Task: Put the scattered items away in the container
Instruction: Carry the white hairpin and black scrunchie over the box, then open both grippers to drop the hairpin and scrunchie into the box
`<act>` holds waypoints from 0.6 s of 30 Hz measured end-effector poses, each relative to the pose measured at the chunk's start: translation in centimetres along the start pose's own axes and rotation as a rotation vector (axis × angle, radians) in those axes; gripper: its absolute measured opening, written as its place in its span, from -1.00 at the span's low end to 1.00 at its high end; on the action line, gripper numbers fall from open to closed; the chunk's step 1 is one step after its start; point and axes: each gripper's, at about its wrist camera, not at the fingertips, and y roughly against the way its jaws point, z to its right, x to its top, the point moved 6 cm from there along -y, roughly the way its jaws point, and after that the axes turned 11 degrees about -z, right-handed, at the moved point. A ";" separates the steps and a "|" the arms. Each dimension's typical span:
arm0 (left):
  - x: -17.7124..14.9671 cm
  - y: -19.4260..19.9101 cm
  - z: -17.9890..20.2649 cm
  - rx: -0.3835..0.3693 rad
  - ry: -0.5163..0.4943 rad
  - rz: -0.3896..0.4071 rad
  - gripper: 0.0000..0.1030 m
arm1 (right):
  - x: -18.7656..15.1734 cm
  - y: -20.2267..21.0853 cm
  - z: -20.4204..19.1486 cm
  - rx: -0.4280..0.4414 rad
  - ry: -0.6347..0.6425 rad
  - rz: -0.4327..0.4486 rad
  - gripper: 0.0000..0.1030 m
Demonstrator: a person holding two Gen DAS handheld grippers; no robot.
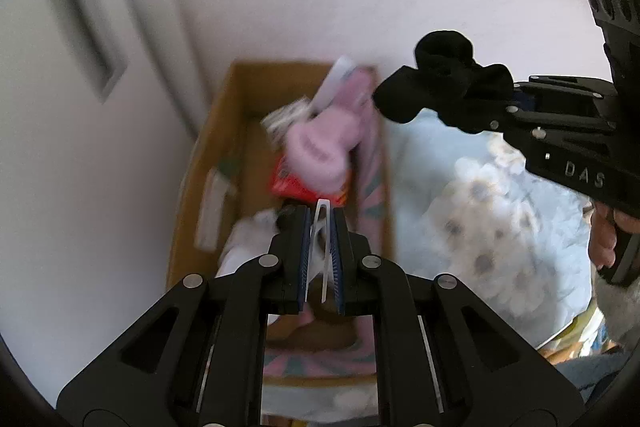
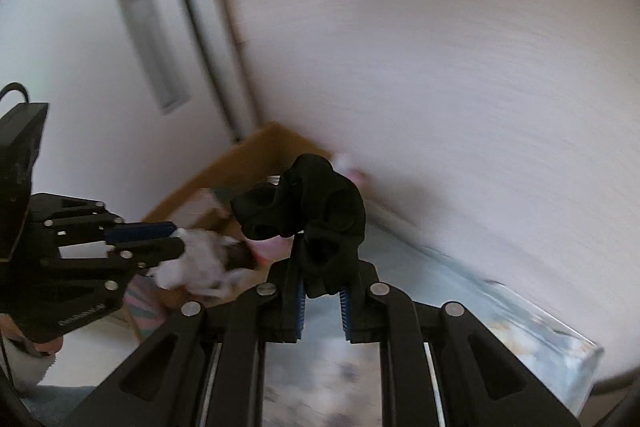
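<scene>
An open cardboard box (image 1: 216, 147) stands in the corner by the wall, seen also in the right wrist view as the box (image 2: 240, 159). It holds a pink round item (image 1: 320, 147), a red packet (image 1: 292, 183) and white papers. My left gripper (image 1: 320, 217) hangs over the box's near end, shut on a white fluffy item (image 2: 196, 259) with a dark patch; a thin white strip shows between its pads. My right gripper (image 2: 324, 267) is shut on a bunched black cloth (image 2: 316, 211) and hovers beside the box's right wall. From the left wrist the black cloth (image 1: 444, 83) shows at the upper right.
A pink and teal striped cloth (image 1: 372, 187) drapes over the box's right wall. Right of the box lies a pale blue flowered sheet (image 1: 480, 211). A white door with a recessed handle (image 1: 80, 27) stands at the left, a bare wall behind. A person's hand (image 1: 604, 239) grips the right tool.
</scene>
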 end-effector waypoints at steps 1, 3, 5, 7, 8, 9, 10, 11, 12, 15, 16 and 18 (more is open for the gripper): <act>-0.3 -0.4 -0.4 0.001 0.008 -0.008 -0.83 | 0.2 -0.8 -1.0 0.014 0.013 -0.013 -0.74; -0.9 -1.1 -1.2 0.000 0.019 -0.027 -0.83 | 0.3 -2.2 -2.5 0.048 0.029 -0.042 -0.74; -1.1 -1.6 -1.5 0.000 0.023 -0.036 -0.83 | 0.4 -3.6 -3.6 0.071 0.042 -0.075 -0.74; -1.2 -2.0 -1.9 -0.008 0.028 -0.042 -0.83 | 0.5 -4.6 -4.2 0.076 0.054 -0.101 -0.74; -1.2 -2.1 -2.0 -0.012 0.030 -0.042 -0.83 | 0.6 -5.0 -4.3 0.077 0.059 -0.110 -0.74; -1.0 -2.2 -2.3 -0.015 0.032 -0.042 -0.83 | 0.8 -5.3 -4.4 0.079 0.061 -0.117 -0.74; -0.9 -2.2 -2.4 -0.016 0.032 -0.041 -0.83 | 1.1 -5.4 -4.4 0.080 0.061 -0.121 -0.74; -0.8 -2.2 -2.5 -0.018 0.033 -0.041 -0.83 | 1.3 -5.5 -4.4 0.080 0.062 -0.121 -0.74; -0.7 -2.3 -2.6 -0.019 0.033 -0.039 -0.83 | 1.6 -5.5 -4.4 0.078 0.063 -0.121 -0.74; -0.4 -2.3 -3.0 -0.024 0.034 -0.033 -0.83 | 2.2 -5.5 -4.3 0.071 0.067 -0.119 -0.74; -0.3 -2.2 -3.1 -0.025 0.035 -0.032 -0.83 | 2.5 -5.6 -4.3 0.070 0.069 -0.119 -0.74; -0.1 -2.2 -3.3 -0.034 0.037 -0.037 -0.83 | 3.2 -6.9 -5.0 0.063 0.072 -0.118 -0.74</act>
